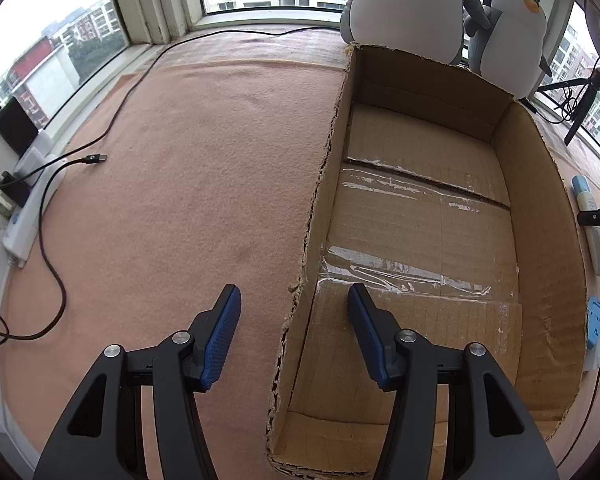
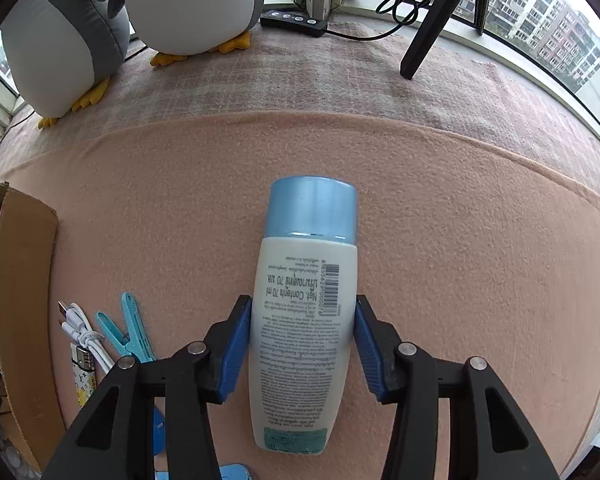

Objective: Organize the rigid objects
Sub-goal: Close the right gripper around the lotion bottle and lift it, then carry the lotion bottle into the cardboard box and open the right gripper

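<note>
A white lotion bottle (image 2: 300, 320) with a light blue cap lies on the pink felt, cap pointing away. My right gripper (image 2: 303, 312) has its blue pads against both sides of the bottle's body, shut on it. The bottle also shows at the right edge of the left wrist view (image 1: 588, 216), with the right gripper's tip beside it. My left gripper (image 1: 294, 300) is open and empty, straddling the torn left wall of an empty open cardboard box (image 1: 548, 240).
A teal clothespin (image 2: 126, 330), a white cable (image 2: 82, 336) and a lighter (image 2: 82, 376) lie left of the bottle beside the box wall (image 2: 20, 280). Two penguin plush toys (image 2: 132, 12) stand behind. A black cable (image 1: 96, 158) and a power strip (image 1: 28, 216) lie at the left.
</note>
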